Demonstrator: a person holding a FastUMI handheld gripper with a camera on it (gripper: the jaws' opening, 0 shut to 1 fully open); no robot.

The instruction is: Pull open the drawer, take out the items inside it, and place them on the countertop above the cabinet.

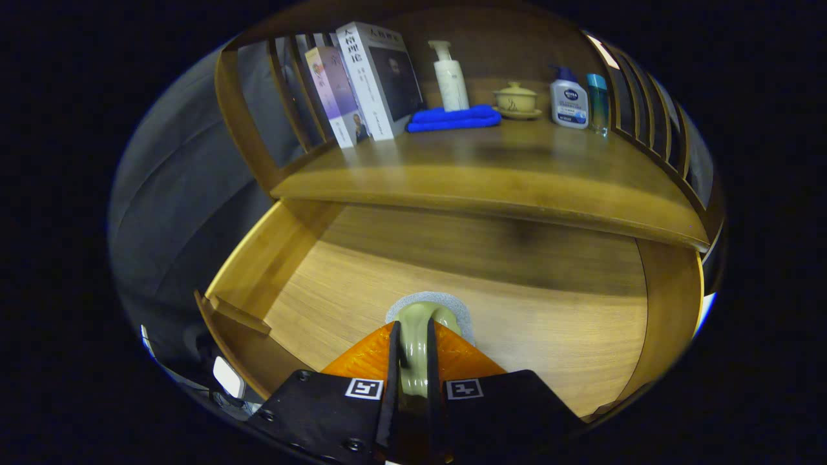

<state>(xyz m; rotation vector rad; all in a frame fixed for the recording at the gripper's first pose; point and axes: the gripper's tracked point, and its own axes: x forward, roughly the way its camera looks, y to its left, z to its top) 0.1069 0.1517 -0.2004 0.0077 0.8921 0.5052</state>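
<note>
Your gripper (413, 352) is clamped on a glossy cup's (420, 323) thin rim inside the open drawer (452, 271) — likely slippery, breakable; lift it gently to the countertop (491, 161).

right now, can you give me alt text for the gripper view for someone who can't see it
The gripper is shut on a pale green glossy item over the open wooden drawer. Beyond it, the countertop holds books, a pump bottle on a blue cloth, a lidded cup and two more bottles.
</note>
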